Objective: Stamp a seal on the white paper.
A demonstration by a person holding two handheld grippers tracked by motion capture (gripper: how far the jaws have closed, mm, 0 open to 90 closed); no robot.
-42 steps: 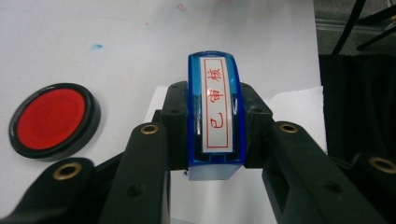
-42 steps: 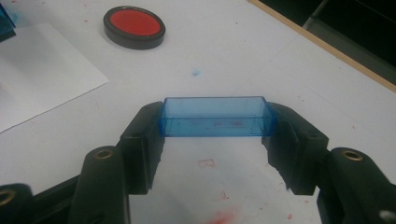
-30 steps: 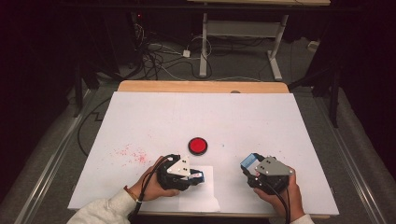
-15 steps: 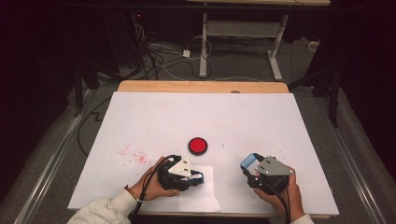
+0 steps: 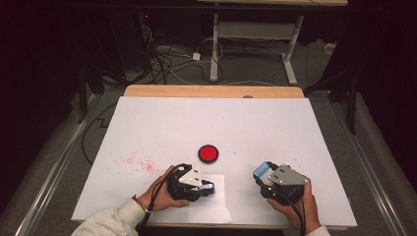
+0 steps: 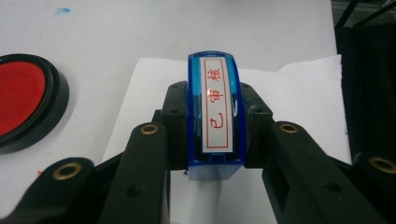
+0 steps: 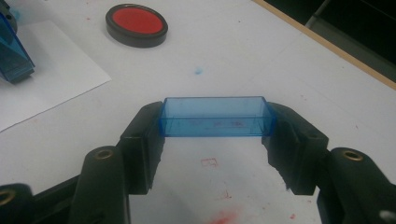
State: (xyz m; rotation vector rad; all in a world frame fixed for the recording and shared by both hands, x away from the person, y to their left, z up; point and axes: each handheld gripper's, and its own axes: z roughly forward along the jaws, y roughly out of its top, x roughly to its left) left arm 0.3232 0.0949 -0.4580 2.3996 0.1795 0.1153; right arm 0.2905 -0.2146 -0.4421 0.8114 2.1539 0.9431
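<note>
My left gripper (image 5: 210,188) (image 6: 215,126) is shut on a blue stamp (image 6: 215,112) with a white label in red characters; the stamp rests on a white sheet of paper (image 5: 216,202) (image 6: 299,88) near the table's front edge. My right gripper (image 5: 263,172) (image 7: 215,126) is shut on a clear blue rectangular stamp cap (image 7: 215,116) (image 5: 263,170), held just above the table at the front right. A round red ink pad (image 5: 208,153) (image 6: 21,100) (image 7: 136,22) in a black case lies open between and beyond the two grippers. The stamp (image 7: 13,49) also sits at the left in the right gripper view.
The white tabletop (image 5: 211,123) has red ink specks (image 5: 137,162) at the left and faint red marks (image 7: 210,162) under the right gripper. A wooden edge (image 5: 211,91) runs along the far side. Cables and desk legs lie on the floor beyond.
</note>
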